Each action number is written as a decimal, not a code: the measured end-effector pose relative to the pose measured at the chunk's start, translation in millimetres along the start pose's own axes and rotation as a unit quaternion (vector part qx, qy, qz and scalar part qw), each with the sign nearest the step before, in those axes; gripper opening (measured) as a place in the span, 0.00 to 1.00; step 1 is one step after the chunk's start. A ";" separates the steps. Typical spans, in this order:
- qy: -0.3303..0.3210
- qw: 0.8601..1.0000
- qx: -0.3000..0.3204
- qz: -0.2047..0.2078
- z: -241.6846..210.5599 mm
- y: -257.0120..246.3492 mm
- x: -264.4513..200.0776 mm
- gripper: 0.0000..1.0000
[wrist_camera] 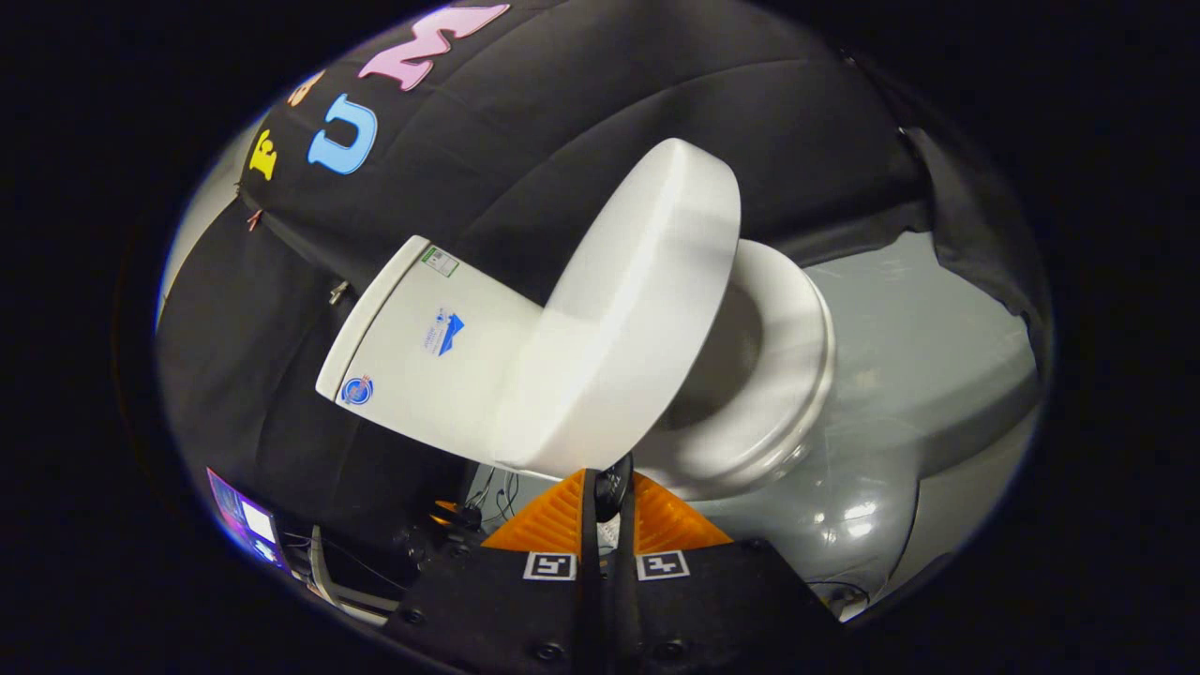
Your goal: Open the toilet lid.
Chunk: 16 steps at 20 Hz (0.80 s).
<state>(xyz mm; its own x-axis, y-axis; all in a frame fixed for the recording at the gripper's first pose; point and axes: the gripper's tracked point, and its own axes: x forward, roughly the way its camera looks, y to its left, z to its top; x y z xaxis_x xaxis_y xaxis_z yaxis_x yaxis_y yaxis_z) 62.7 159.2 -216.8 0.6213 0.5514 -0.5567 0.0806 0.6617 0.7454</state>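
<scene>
Staged recording booth, not real bathroom: white toilet (525, 356) against draped black cloth wall (581, 122), loose cables (497, 487), lit screen (251, 523) nearby.

- We see the toilet lid (628, 309) raised partway, tilted above the seat (783, 375), its edge just ahead of the tongs (607, 487).
- The tongs' fingers sit nearly together.
- The tank (427, 347) lies behind the lid, against the booth wall (525, 122).
- The floor (928, 319) lies beyond the seat.
</scene>
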 end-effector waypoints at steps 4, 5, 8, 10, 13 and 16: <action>-0.019 0.998 -0.052 0.010 16.4 39.4 -11.0 0.09; -0.023 0.998 -0.065 0.011 19.4 48.3 -15.1 0.09; -0.032 0.993 -0.110 0.010 27.8 78.0 -15.1 0.09; -0.036 0.991 -0.127 0.010 34.5 94.9 -16.0 0.09; -0.042 0.990 -0.133 0.007 37.8 106.1 -17.6 0.09; -0.045 0.986 -0.158 0.011 42.0 122.4 -15.7 0.09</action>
<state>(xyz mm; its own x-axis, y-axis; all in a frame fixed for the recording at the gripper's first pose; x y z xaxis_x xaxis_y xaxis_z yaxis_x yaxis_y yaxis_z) 95.5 210.3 -101.4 0.6885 0.5286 -0.4966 -0.1712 0.7838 0.5970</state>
